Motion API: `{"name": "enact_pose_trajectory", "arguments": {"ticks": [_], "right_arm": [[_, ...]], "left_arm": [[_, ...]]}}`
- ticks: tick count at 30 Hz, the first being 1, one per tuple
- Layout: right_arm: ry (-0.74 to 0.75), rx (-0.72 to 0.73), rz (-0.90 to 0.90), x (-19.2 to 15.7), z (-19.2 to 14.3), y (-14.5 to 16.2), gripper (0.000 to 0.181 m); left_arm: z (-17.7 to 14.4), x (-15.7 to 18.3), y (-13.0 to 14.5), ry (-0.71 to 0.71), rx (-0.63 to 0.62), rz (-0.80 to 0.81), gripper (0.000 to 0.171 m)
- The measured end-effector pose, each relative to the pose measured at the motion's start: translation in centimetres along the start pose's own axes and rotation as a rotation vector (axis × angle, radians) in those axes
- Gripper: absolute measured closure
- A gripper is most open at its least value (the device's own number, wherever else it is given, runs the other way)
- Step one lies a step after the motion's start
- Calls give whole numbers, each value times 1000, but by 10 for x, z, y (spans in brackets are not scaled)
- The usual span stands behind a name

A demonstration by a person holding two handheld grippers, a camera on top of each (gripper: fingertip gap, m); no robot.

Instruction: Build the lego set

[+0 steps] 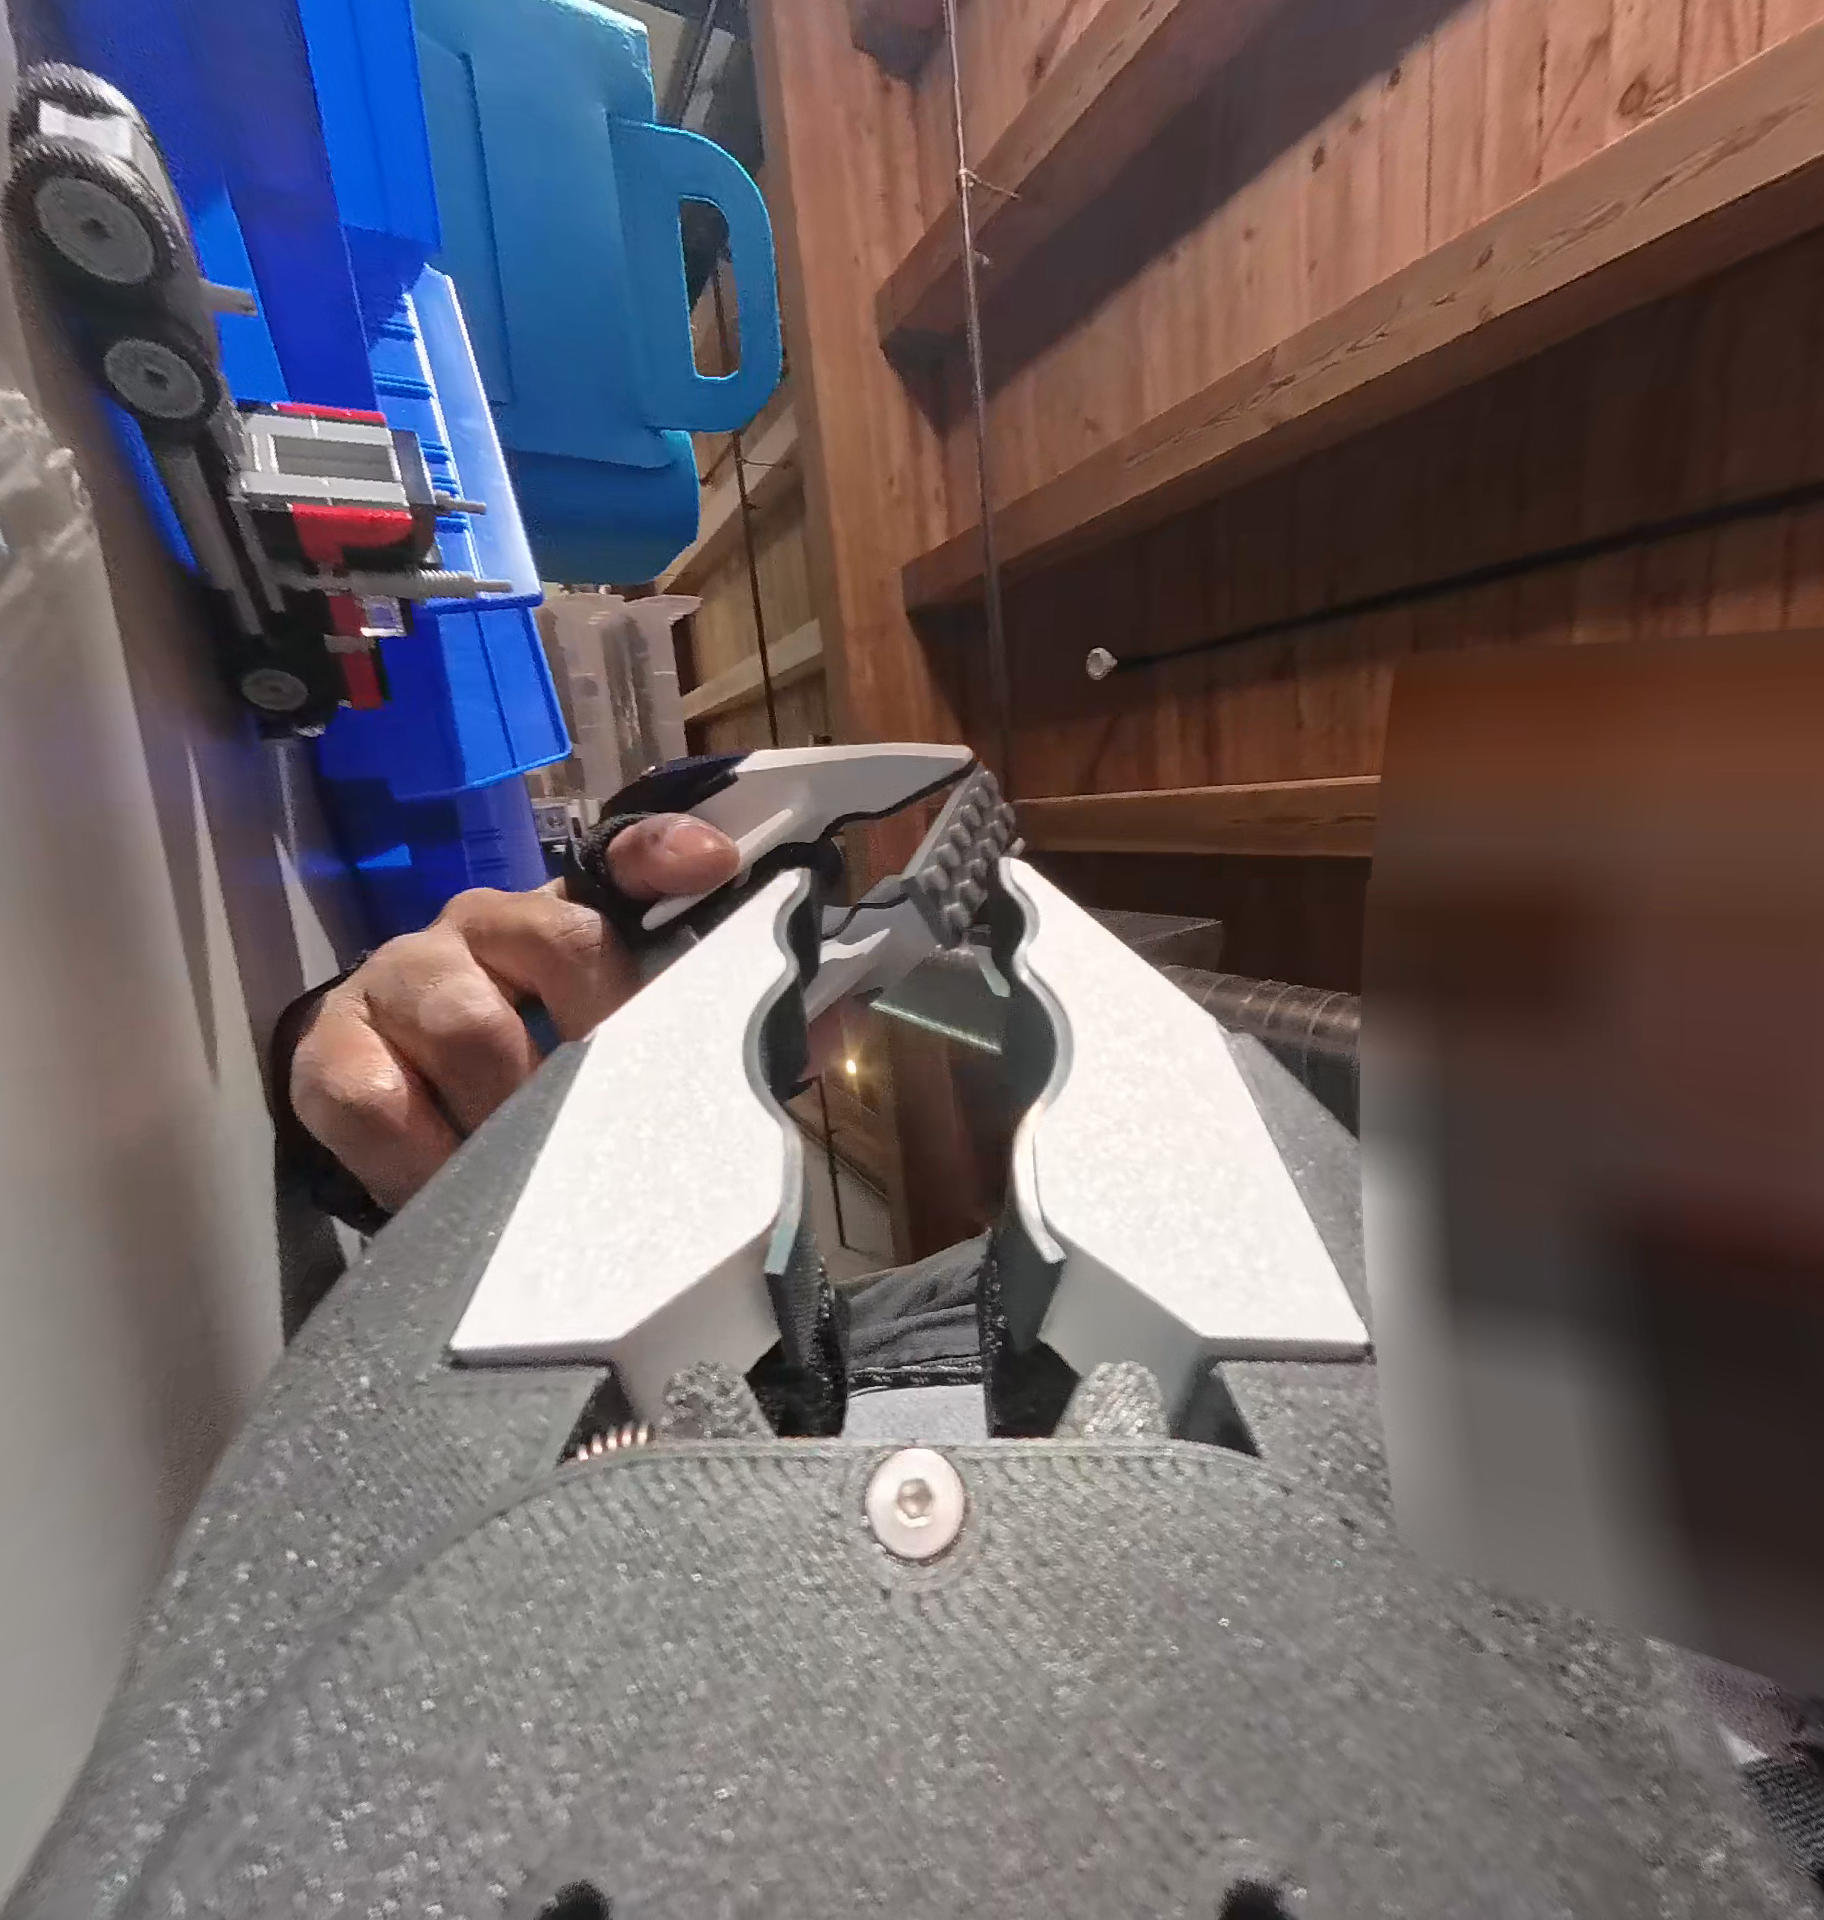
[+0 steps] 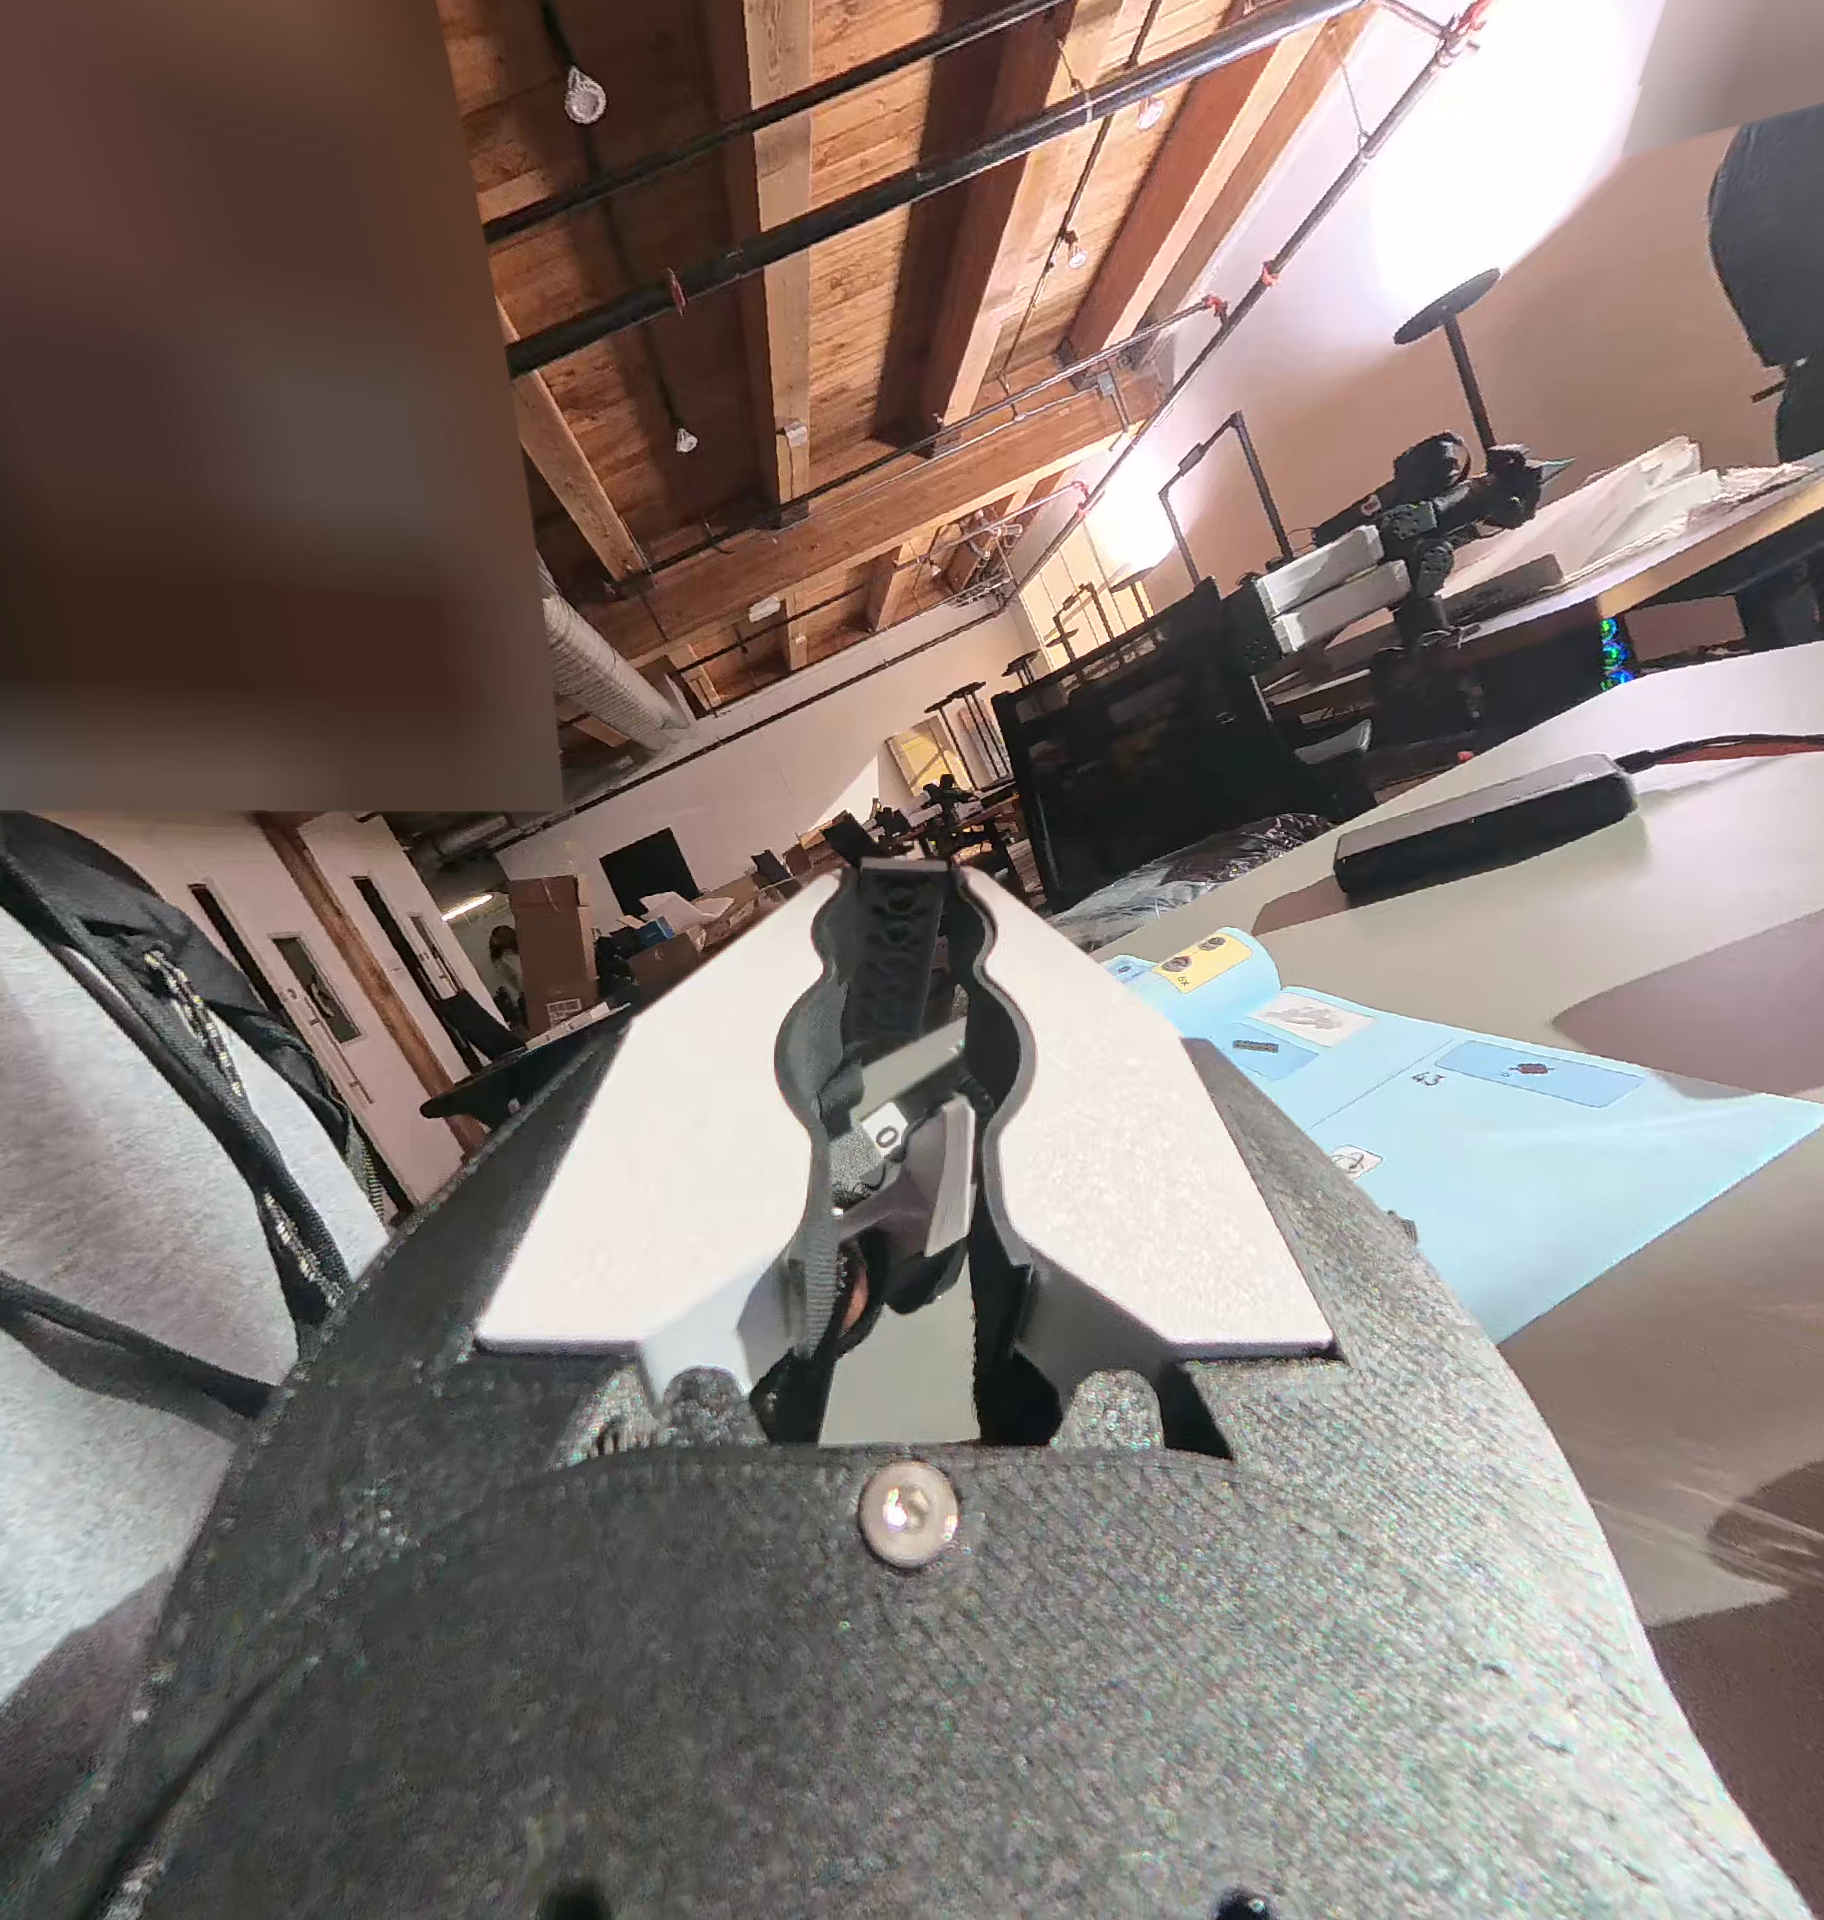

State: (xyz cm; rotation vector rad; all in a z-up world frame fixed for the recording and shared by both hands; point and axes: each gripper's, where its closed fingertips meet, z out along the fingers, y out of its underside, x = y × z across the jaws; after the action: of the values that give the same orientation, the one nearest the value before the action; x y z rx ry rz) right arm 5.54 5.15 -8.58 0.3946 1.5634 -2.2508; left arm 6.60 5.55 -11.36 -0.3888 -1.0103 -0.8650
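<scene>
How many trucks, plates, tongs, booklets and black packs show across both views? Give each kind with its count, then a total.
Truck: 1
Plate: 1
Tongs: 2, left tongs and right tongs
Booklet: 1
Black pack: 1
Total: 6

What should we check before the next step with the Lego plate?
1. Right gripper shut on the plate: ok.
2. Left gripper gripping the plate too: cannot tell; the plate sits at its tips, but the jaws look partly apart.
3. Studs on the plate uncovered: ok, they face the left wrist view.
4. Truck in sight: ok, by the blue bins.
5. Booklet open on the table: ok.
</scene>
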Motion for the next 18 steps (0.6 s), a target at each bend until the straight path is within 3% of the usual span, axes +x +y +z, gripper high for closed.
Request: {"name": "enact_pose_trajectory", "arguments": {"ticks": [6, 18], "right_arm": [[-20, -24, -4, 0, 0, 2, 162], [7, -144, -90, 4, 4, 16, 170]], "left_arm": [[-3, 8, -7, 51, 49, 7, 162], [-14, 15, -18, -51, 94, 252, 166]]}}
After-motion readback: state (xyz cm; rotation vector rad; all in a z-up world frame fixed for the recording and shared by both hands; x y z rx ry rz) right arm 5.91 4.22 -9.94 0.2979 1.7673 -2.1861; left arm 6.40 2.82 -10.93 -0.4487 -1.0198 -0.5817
